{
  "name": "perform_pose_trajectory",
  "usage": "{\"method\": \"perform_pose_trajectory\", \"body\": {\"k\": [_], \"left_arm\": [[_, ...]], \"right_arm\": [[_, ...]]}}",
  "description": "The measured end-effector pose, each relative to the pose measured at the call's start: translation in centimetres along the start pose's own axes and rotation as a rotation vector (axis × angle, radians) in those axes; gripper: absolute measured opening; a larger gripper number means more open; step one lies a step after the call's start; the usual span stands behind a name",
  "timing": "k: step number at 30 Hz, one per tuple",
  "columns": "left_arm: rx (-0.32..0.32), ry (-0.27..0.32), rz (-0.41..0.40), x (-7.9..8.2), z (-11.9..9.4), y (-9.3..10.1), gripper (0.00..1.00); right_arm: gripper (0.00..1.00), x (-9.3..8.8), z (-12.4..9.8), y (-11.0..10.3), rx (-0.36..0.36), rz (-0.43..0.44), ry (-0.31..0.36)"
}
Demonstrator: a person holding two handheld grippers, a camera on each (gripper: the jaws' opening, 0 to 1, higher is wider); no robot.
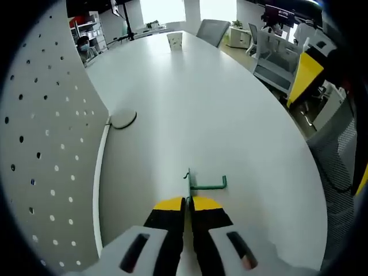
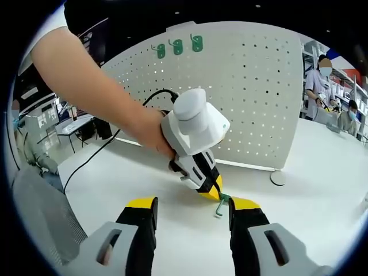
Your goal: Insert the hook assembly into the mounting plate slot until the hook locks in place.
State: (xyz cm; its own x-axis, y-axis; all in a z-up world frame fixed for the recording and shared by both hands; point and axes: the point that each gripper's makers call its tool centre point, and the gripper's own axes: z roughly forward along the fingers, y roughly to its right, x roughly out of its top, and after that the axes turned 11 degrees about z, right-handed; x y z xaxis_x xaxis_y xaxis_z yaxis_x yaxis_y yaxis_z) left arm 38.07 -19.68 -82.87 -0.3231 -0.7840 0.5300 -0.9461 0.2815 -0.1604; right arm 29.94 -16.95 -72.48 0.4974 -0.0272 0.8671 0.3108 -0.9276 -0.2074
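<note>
A green wire hook (image 1: 202, 184) lies low over the white table, its stem pinched between the yellow tips of my left gripper (image 1: 188, 203), which is shut on it. The white pegboard (image 1: 46, 144) stands upright at the left of the left gripper view. In the right gripper view the left gripper (image 2: 214, 193), held by a person's hand, holds the green hook (image 2: 221, 207) down at the table. My right gripper (image 2: 192, 208) stands open close in front of it, nothing between its fingers. Three green hooks (image 2: 177, 47) hang near the top of the pegboard (image 2: 241, 98).
A paper cup (image 1: 174, 40) stands at the table's far end. A black cable (image 1: 123, 122) lies by the pegboard's foot. Office chairs (image 1: 276, 60) line the table's right side. A round white base (image 2: 277, 178) sits beside the pegboard. People stand at the far right (image 2: 317, 80).
</note>
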Motion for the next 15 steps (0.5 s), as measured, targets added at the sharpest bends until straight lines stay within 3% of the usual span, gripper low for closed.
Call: {"method": "perform_pose_trajectory", "body": {"k": [15], "left_arm": [[0.022,0.022,0.000,-0.05,-0.20,0.12,0.03]], "right_arm": [[0.48,0.07,0.00,0.07,-0.001,0.008,0.004]]}}
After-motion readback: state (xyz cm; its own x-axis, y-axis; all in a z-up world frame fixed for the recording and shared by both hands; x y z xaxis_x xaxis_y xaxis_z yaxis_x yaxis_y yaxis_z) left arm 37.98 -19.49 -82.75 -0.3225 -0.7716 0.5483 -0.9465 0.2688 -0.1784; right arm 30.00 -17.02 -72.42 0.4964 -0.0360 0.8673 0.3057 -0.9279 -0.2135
